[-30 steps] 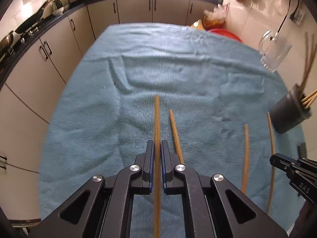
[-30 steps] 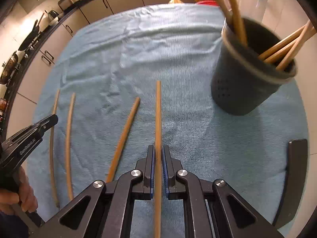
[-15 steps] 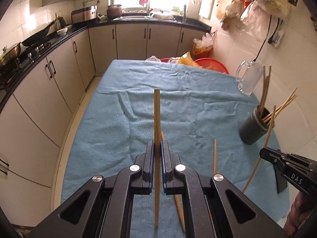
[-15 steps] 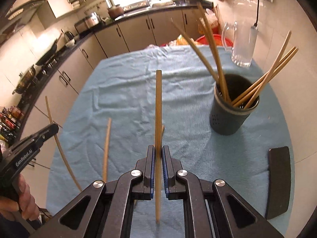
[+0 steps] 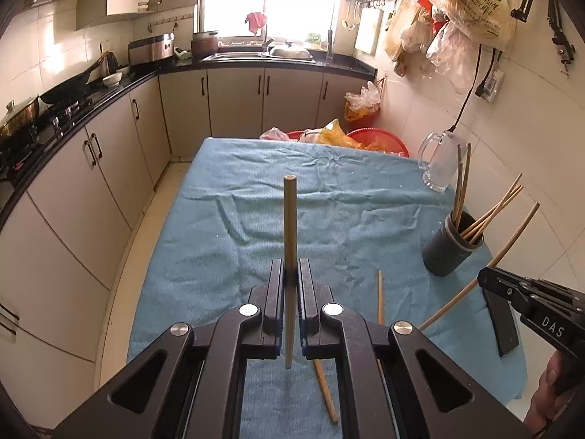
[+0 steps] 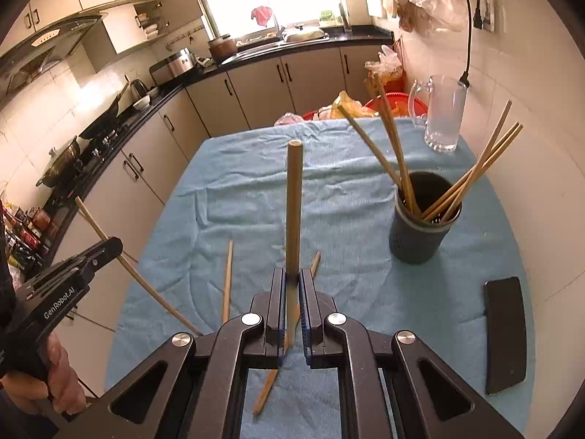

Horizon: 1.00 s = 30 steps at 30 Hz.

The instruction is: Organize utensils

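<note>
My left gripper point(image 5: 291, 274) is clamped on 1 chopstick point(image 5: 290, 226), holding it up off the blue cloth point(image 5: 256, 197). My right gripper point(image 6: 291, 281) pinches another chopstick point(image 6: 293, 205) the same way, lifted above the table. 2 loose chopsticks point(image 6: 227, 278) lie on the cloth below, near the front edge. The dark holder point(image 6: 420, 234) stands to the right with several chopsticks in it, a glass pitcher point(image 6: 444, 117) beyond and a black phone point(image 6: 506, 333) nearer.
</note>
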Motion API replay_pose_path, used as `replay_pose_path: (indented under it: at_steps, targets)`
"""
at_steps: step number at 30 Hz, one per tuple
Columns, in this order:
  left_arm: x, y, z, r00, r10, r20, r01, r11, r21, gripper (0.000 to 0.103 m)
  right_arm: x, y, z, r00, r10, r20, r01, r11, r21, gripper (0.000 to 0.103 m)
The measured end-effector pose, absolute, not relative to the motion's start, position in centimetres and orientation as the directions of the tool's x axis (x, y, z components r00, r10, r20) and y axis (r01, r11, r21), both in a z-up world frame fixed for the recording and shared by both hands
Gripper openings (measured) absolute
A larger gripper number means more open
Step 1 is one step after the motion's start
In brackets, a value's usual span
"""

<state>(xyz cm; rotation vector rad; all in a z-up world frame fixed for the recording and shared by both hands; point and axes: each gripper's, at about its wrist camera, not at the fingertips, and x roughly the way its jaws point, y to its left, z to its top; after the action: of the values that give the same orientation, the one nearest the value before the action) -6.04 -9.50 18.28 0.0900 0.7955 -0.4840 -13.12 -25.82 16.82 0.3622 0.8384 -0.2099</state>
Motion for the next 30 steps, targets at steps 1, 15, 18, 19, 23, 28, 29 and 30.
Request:
replay_pose_path:
  at_steps: [1,15,18,19,23,28,29,30]
  targets:
    - [-6.0,-9.5,18.4,0.599,-0.385,-0.702,0.450,0.887,-0.103,0.006,-13.1,-25.8,17.0,0.657,-0.043,-0.753,0.322,0.919,0.228,0.007]
    - [-6.0,-10.2,20.0,0.619,-0.403,-0.674,0.465,0.880,-0.100,0.006,-14.6,-26.7,19.3,0.685,-0.074,-0.725,0.347,0.908,0.235,0.007]
    - [-6.2,-10.3,20.4,0.622,-0.405,-0.670,0.470,0.878,-0.095,0.006,-15.1,-26.9,19.6,0.688,-0.076,-0.721,0.356,0.902,0.245,0.007]
    - [-6.3,-10.4,20.5,0.624,-0.406,-0.668,0.472,0.877,-0.092,0.006,-15.2,-26.9,19.6,0.690,-0.076,-0.720,0.357,0.901,0.247,0.007]
    - [-6.6,-10.6,21.1,0.629,-0.411,-0.660,0.480,0.873,-0.085,0.006,-15.7,-27.3,19.9,0.696,-0.077,-0.714,0.363,0.896,0.257,0.007]
    - [-6.9,-10.9,21.8,0.632,-0.419,-0.652,0.491,0.867,-0.081,0.006,-16.2,-27.7,20.4,0.707,-0.082,-0.703,0.368,0.891,0.267,0.007]
    - [-7.1,-11.0,21.9,0.632,-0.421,-0.650,0.494,0.866,-0.080,0.006,-16.3,-27.8,20.5,0.708,-0.082,-0.701,0.370,0.889,0.269,0.007]
    - [-7.2,-11.1,22.0,0.632,-0.424,-0.648,0.497,0.864,-0.080,0.006,-16.4,-27.8,20.6,0.709,-0.083,-0.700,0.371,0.889,0.270,0.007]
